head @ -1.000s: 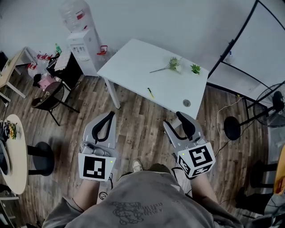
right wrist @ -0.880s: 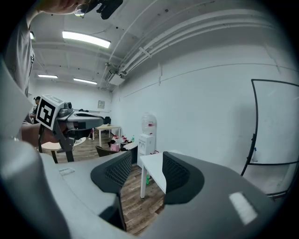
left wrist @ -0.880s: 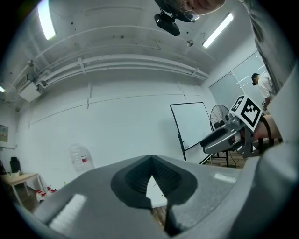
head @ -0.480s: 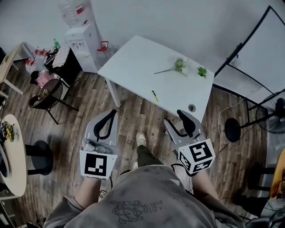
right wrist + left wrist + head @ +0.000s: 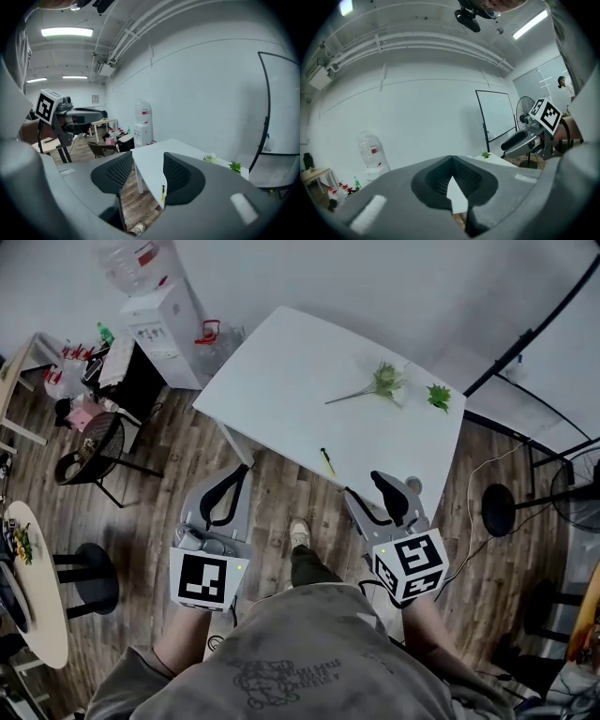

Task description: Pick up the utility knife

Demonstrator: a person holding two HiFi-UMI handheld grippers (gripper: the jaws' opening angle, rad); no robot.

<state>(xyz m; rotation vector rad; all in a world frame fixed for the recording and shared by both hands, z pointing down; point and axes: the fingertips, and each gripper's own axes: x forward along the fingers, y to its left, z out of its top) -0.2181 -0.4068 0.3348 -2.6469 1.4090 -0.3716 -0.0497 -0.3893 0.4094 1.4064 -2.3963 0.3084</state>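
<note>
The utility knife is a slim yellow-green stick lying near the front edge of the white table. It also shows small past the right gripper's jaws in the right gripper view, as the knife. Both grippers are held in the air in front of the person, short of the table and over the wood floor. My left gripper is shut and empty, its tips meeting. My right gripper stands open with nothing between its pads, pointing at the table's front edge.
Two green plant sprigs lie on the far side of the table. A water dispenser, cluttered shelves and a dark chair stand at the left, and a round table is lower left. A whiteboard frame and a fan stand are at the right.
The person has stepped closer to the table, which now sits nearer and larger in the head view. Both grippers keep their pose in front of the body.
</note>
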